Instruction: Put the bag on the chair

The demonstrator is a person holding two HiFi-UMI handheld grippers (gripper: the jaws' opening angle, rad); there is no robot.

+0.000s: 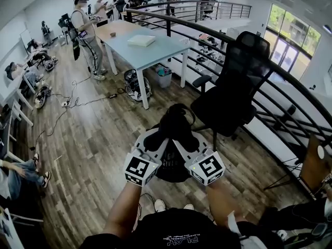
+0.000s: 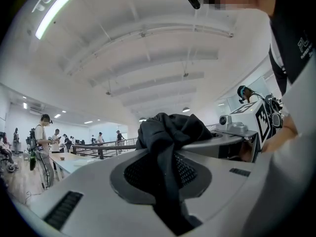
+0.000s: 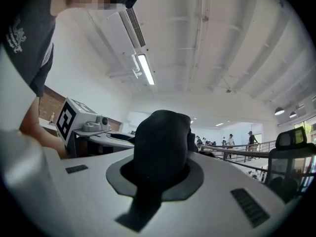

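A black bag [image 1: 173, 162] hangs in the air in front of me, held up by both grippers on its top fabric. My left gripper [image 1: 157, 140] is shut on a bunched fold of the bag [image 2: 168, 132], which fills the space between its jaws [image 2: 165, 179]. Beside it, my right gripper [image 1: 188, 140] is shut on another fold of the bag [image 3: 163, 137], pinched in its jaws [image 3: 159, 179]. The black office chair [image 1: 232, 90] stands just ahead and to the right of the bag, its seat [image 1: 215, 113] bare. Both grippers tilt upward toward the ceiling.
A curved black railing [image 1: 218, 35] runs behind the chair. A pale blue table [image 1: 140, 48] stands ahead to the left, with a bin [image 1: 164, 77] and a dark bag [image 1: 136, 84] beneath. Cables [image 1: 78, 102] trail over the wooden floor. Several people stand or sit at the left and back.
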